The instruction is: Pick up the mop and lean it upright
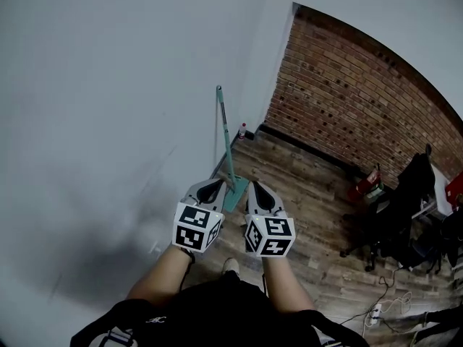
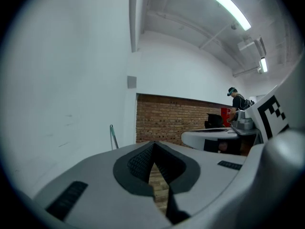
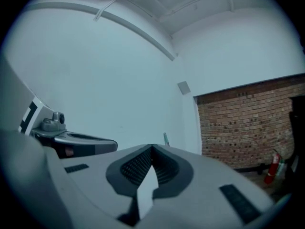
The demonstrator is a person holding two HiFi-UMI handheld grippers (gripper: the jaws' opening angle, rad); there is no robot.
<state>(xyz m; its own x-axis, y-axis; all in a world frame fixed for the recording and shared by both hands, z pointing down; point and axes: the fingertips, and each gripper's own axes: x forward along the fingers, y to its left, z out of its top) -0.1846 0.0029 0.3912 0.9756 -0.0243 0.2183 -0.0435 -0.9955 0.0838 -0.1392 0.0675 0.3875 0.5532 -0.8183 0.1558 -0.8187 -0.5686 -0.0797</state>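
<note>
Mop point(image 1: 226, 137) against wall point(image 1: 108, 85), head half hidden behind left gripper point(image 1: 215, 185), right gripper point(image 1: 256, 188), both closed, empty

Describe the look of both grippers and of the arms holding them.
Both the left gripper and right gripper have smooth light-grey shells that taper to the jaws, lined with dark ribbed pads. Each carries a white cube printed with black square markers. No cables show. The person wears a black short-sleeved top; the forearms are bare.
</note>
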